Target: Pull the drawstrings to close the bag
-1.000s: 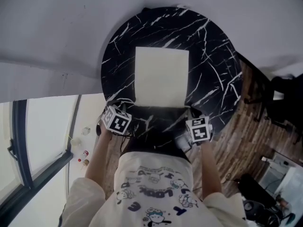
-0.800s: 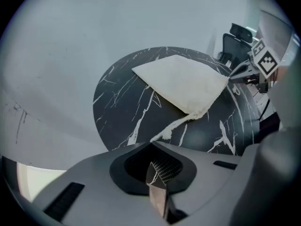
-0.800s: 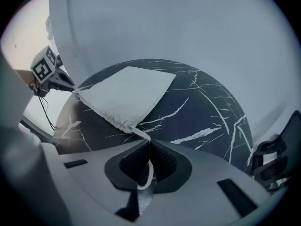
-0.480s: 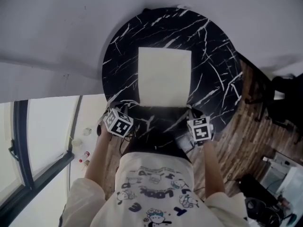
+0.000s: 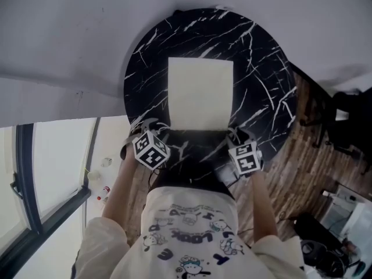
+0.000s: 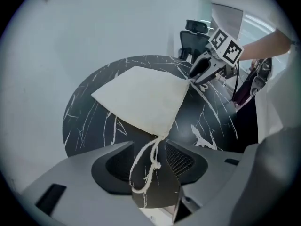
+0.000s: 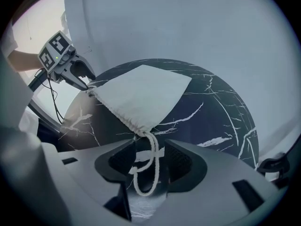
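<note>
Cloth bag [image 5: 200, 93] flat on round table [image 5: 267, 51], mouth toward person. Light, limp, slides easily. Left gripper [image 6: 150, 163] and right gripper [image 7: 150, 164] jaws opening, left cord [image 6: 156, 164] and right cord [image 7: 156, 160] loose between pads (unpinched). Grip cords, not cloth.

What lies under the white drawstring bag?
The drawstring bag lies flat on the black marble table; the tabletop directly beneath it is covered.
</note>
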Demonstrator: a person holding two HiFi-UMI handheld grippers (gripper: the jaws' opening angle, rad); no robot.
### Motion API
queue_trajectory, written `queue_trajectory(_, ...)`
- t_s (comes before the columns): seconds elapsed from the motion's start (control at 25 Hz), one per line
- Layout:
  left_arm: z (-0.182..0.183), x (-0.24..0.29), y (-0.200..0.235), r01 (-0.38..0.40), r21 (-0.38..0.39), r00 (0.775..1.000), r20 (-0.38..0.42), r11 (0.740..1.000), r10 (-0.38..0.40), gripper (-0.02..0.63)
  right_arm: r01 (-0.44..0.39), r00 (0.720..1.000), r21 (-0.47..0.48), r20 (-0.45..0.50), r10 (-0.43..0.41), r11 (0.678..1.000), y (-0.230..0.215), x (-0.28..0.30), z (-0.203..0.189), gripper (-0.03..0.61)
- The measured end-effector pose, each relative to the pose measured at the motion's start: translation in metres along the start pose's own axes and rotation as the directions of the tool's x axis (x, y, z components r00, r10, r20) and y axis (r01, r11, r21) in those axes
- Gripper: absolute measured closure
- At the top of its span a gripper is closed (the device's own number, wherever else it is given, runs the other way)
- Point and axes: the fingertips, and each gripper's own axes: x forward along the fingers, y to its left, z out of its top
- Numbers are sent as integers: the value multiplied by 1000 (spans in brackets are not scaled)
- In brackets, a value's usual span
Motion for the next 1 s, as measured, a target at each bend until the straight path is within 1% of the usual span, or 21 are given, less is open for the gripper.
queue_trajectory(0.08,4,8,-2,22,55,999,-32,998,-20,368,-9,1000,-40,-12,8,999,-1,3,3,379)
queue_trajectory(0.24,5,19,-3,61,125,995,-81,990,-51,368,-60,996,-158,-68,50,986,4,13,6,385)
queue_trajectory(0.32,3,24,-4,74,145,993,-106,987,-59,368,-77,994,-202,-95,58,976,6,17,5,419)
queue_trajectory(0.4,2,26,-3,84,153,991,-118,985,-67,368,-87,992,-221,-113,63,972,5,21,5,445)
queue_trajectory(0.6,3,32,-10,119,180,986,-141,976,-94,371,-114,987,-236,-138,83,965,7,25,4,477)
queue_trajectory(0.64,3,33,-10,120,183,985,-144,976,-94,381,-118,986,-241,-140,86,963,8,25,4,486)
queue_trajectory(0.72,4,34,-11,117,188,985,-146,975,-90,445,-124,986,-241,-142,91,963,10,26,4,503)
queue_trajectory(0.84,3,36,-15,120,196,985,-146,973,-93,496,-126,986,-235,-137,95,964,11,25,3,515)
queue_trajectory(0.92,2,36,-18,118,185,986,-135,976,-94,538,-125,987,-230,-132,96,965,11,25,3,522)
queue_trajectory(1.0,1,36,-19,105,151,989,-122,983,-87,557,-123,987,-214,-126,97,969,11,24,2,541)
